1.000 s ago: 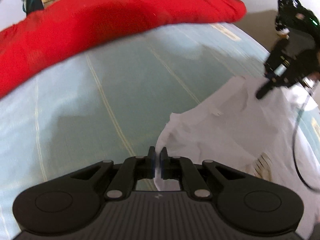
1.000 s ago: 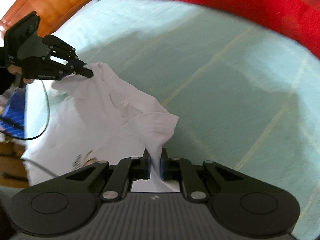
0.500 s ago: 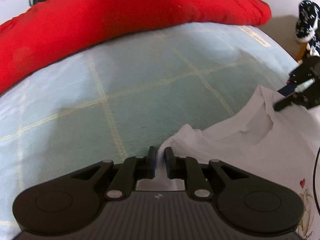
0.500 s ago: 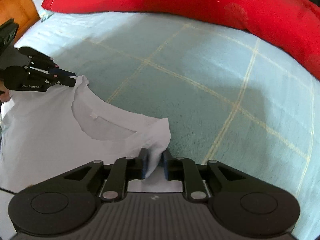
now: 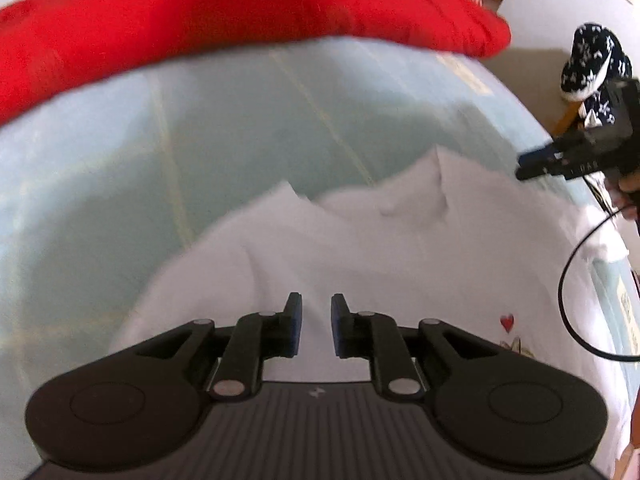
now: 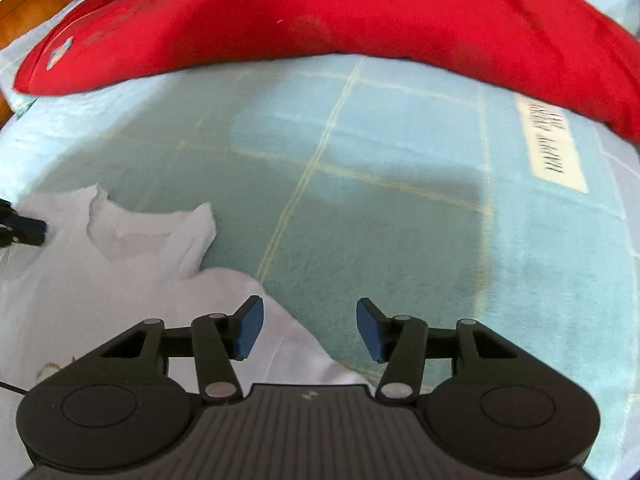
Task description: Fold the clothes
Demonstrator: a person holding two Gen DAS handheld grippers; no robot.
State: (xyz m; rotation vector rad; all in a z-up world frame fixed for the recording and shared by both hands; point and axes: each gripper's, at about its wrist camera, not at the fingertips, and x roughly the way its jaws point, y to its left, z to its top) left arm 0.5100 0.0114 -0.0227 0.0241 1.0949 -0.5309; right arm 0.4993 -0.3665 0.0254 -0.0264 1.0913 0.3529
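Observation:
A white T-shirt (image 5: 400, 248) lies spread flat on the pale blue bed cover (image 5: 240, 140), neckline toward the red blanket. My left gripper (image 5: 316, 328) hovers over the shirt's shoulder area, open a little, with nothing between its fingers. In the right wrist view the shirt (image 6: 100, 292) fills the lower left, its neck opening (image 6: 128, 236) showing. My right gripper (image 6: 310, 328) stands wide open over the shirt's sleeve edge and the bed cover (image 6: 400, 220), empty. Each gripper shows in the other's view: the right (image 5: 528, 166), the left (image 6: 20, 226).
A thick red blanket (image 5: 200, 20) (image 6: 360, 12) runs along the far side of the bed. A black cable (image 5: 568, 280) loops over the shirt near a red heart print (image 5: 507, 322). A printed label (image 6: 554, 148) is on the cover. Wooden furniture (image 6: 32, 4) stands at far left.
Both grippers have let go of the shirt's shoulders and opened, the right one wide. The shirt, held up before, now lies flat on the bed.

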